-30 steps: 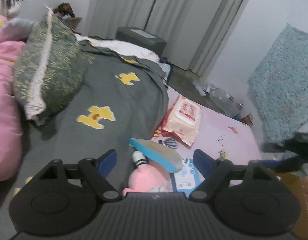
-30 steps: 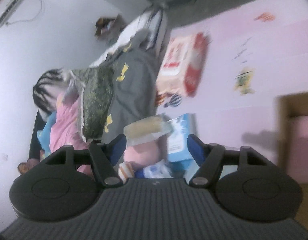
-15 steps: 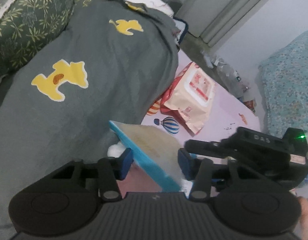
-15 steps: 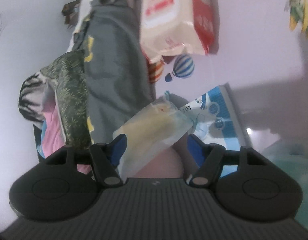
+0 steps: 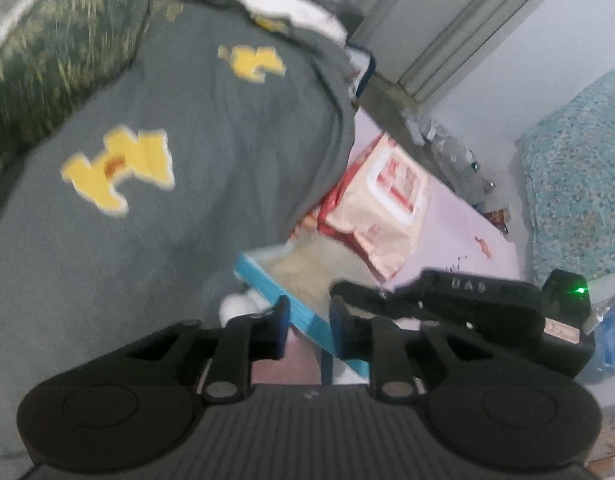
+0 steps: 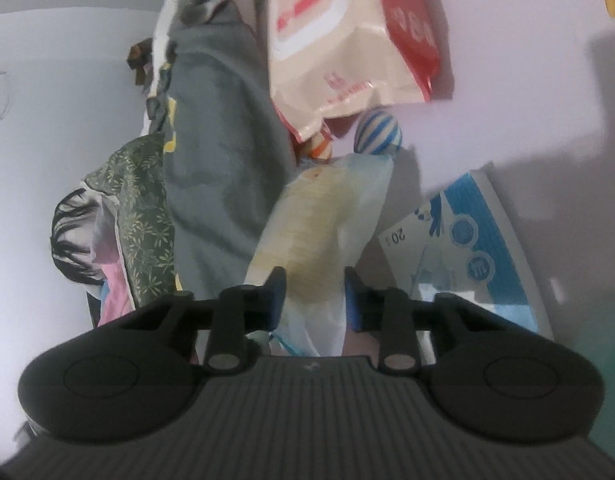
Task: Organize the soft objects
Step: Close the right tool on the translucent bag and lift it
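Only a little writing can be read: "20" on the blue-and-white packet in the right wrist view, and what looks like "UAS" (blurred) on the right gripper's body, seen in the left wrist view. On the red-and-cream wipes pack the print is illegible.

Compared with a second ago, both claws are drawn in much narrower and are closing. The left gripper is pinched on the blue edge of the pouch, which is held above the pink floor beside the grey blanket. The right gripper is clamped on the pouch's clear plastic end.

Yellowish contents are shown through the plastic only in the right view, as is a striped balloon print. A teal patterned cloth and grey curtains are seen only from the left.
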